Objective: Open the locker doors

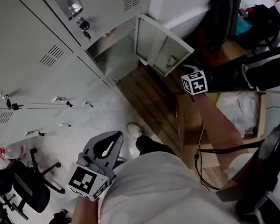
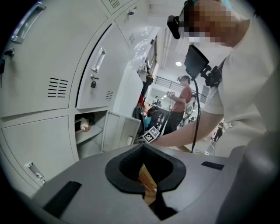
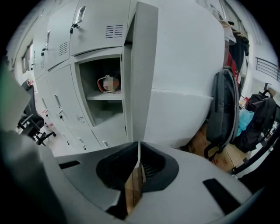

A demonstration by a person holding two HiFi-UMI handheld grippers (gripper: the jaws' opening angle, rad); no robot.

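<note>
Grey lockers point(image 1: 17, 48) line the wall. The door point(image 1: 164, 46) at the lockers' right end stands open. The right tool point(image 3: 139, 151) pinches that door's free edge. The left tool point(image 2: 143, 151), jaws together and empty, hangs well apart from the lockers.

Staff locker area of an office or lab. Bank of grey steel lockers point(image 3: 65, 52) ahead-left of the right hand-held gripper point(image 3: 139, 168), one door point(image 3: 142, 70) standing open. Backpacks point(image 3: 224, 113) and cardboard boxes point(image 3: 227, 153) to its right. Wheeled office chair point(image 1: 29, 186) left of the left hand-held gripper point(image 1: 116, 137).
</note>
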